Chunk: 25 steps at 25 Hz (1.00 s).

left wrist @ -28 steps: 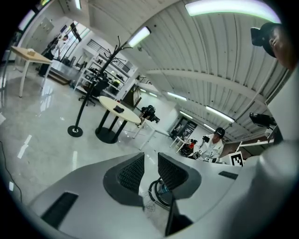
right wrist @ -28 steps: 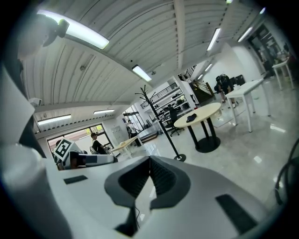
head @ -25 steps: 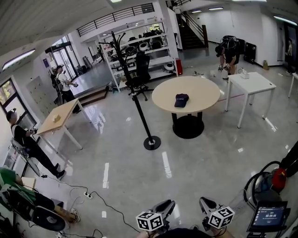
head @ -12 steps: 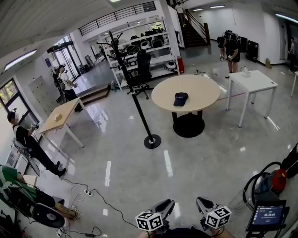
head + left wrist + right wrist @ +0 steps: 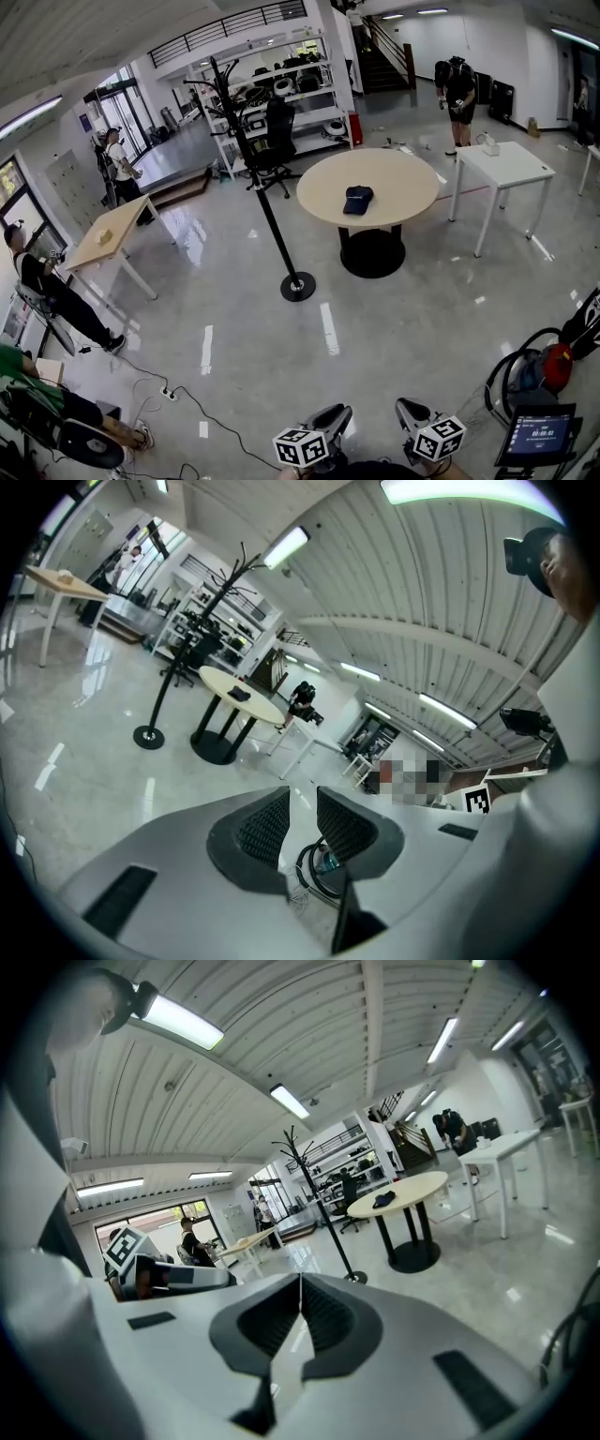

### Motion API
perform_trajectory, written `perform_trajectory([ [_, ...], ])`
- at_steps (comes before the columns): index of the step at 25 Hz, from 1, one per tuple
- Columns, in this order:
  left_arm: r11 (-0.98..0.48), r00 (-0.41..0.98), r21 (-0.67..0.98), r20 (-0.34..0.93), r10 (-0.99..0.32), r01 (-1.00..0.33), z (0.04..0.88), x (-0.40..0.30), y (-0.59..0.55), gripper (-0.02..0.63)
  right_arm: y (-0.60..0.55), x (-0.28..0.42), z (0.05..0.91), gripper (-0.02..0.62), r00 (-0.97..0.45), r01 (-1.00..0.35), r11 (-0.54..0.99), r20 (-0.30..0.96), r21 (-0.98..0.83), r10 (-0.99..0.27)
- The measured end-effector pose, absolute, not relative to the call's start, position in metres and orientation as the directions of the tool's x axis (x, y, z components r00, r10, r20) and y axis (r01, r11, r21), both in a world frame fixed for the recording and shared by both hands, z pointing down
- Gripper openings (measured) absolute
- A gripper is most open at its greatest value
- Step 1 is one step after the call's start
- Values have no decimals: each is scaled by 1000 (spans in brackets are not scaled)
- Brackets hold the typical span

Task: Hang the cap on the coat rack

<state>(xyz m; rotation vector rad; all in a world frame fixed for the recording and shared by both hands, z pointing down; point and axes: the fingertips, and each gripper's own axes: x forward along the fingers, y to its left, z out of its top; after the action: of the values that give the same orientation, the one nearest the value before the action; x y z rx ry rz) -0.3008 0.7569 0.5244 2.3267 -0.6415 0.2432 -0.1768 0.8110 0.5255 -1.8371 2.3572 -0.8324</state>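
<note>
A dark blue cap (image 5: 357, 199) lies on the round beige table (image 5: 398, 176) across the room. The black coat rack (image 5: 254, 183) stands left of the table, its round base (image 5: 297, 287) on the grey floor. Both grippers stay at the bottom edge of the head view, far from cap and rack. My left gripper (image 5: 330, 419) is open, a narrow gap between its jaws with nothing in it (image 5: 302, 803). My right gripper (image 5: 411, 413) is shut and empty (image 5: 301, 1283). The right gripper view shows the cap (image 5: 383, 1201) and the rack (image 5: 315, 1188) ahead.
A white square table (image 5: 502, 167) stands right of the round one, a wooden table (image 5: 108, 239) at the left. Several people are around the room's edges. Cables and a power strip (image 5: 169, 394) lie on the floor at the left; a monitor (image 5: 538, 435) sits at the bottom right.
The round table, cap and rack have shifted slightly left and lower in the head view. Both grippers keep their place at the bottom edge, jaws unchanged.
</note>
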Motion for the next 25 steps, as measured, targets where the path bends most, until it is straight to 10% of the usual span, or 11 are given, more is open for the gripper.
perform_trajectory([
  [25,-655,909,630,274,-315,-417,519,-372,523,97,595,-253,507,5,-189,-932,58,345,-357,-919],
])
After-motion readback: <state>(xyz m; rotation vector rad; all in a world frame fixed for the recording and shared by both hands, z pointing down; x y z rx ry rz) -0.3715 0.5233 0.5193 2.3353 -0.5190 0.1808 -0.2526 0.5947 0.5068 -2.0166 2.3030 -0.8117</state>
